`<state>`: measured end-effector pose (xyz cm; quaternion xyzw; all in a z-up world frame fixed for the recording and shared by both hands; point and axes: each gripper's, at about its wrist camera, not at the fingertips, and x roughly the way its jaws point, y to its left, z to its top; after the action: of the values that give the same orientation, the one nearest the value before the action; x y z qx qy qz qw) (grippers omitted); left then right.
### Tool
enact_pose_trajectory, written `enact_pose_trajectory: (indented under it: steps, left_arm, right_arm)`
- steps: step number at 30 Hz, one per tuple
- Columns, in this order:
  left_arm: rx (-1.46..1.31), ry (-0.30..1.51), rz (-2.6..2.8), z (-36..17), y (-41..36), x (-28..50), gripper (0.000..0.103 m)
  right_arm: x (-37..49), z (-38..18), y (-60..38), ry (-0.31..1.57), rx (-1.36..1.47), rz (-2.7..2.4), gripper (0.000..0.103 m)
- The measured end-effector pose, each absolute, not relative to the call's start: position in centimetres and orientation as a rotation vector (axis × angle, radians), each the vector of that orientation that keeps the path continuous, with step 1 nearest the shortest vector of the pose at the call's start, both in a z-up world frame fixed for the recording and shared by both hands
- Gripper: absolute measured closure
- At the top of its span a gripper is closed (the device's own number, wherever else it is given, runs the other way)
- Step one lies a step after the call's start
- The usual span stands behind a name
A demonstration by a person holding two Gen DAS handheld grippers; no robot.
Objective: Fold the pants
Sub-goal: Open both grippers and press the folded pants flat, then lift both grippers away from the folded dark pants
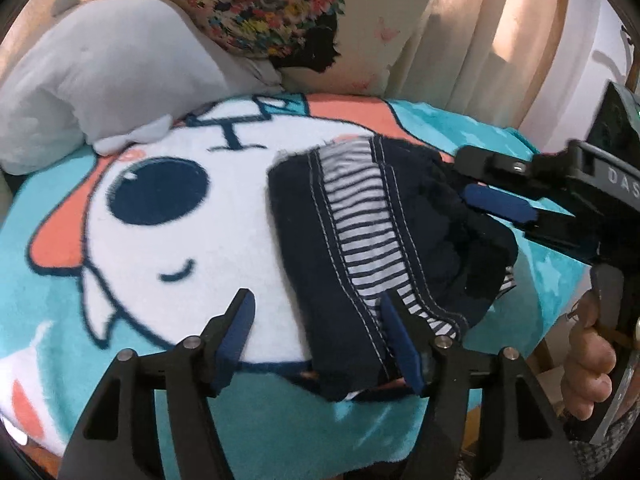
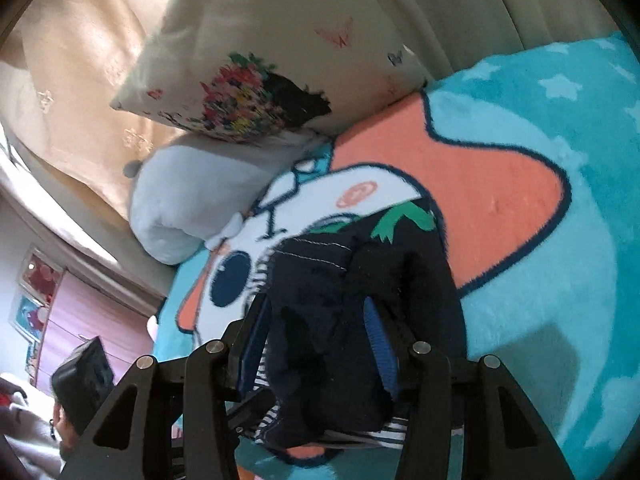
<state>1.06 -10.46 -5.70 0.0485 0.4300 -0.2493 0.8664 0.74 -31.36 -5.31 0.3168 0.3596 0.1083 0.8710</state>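
On the bed: a plush teal blanket (image 1: pixel 460 136) with pale stars and a big white cartoon face, one round navy eye, orange patches.
Pants: navy pants (image 1: pixel 360 240), striped lining showing, bunched in a rough fold on the white part of the blanket; a green print shows on the far side in the right wrist view.
Left gripper: left gripper (image 1: pixel 316 344) low at the near edge of the pants, jaws spread; one blue pad sits over the fabric's near corner, the other over bare blanket, nothing pinched.
Right gripper: right gripper (image 2: pixel 316 344) has a thick wad of the dark cloth bulging up between its blue pads, and they look to be pinching it.
Hand: fingers of a hand (image 1: pixel 592 364) wrap the right gripper's handle.
Pillows: a grey plush cushion (image 1: pixel 108 76) at the head, a cream pillow (image 2: pixel 256 40) with a bright floral print leaning on it.
Room: beige curtains (image 1: pixel 480 32) behind; pink wall with pictures, far left in the right wrist view.
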Motion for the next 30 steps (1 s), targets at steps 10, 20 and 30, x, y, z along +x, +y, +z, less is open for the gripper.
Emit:
enact_pose_trajectory:
  steps: [10, 20, 30]
  left_arm:
    - [0.169, 0.702, -0.206, -2.2, -7.2, -0.6, 0.024]
    - [0.166, 0.693, -0.183, -1.9, -6.0, -1.1, 0.022]
    - [0.155, 0.716, -0.189, -2.3, -5.7, -1.0, 0.022]
  right_arm:
    - [-4.1, -2.9, -29.8, 0.63, 0.461, -0.006, 0.044]
    - [-5.4, -1.9, -26.0, 0.615, 0.223, -0.093, 0.037]
    - [-5.6, -2.3, -24.9, 0.631, 0.172, -0.099, 0.036]
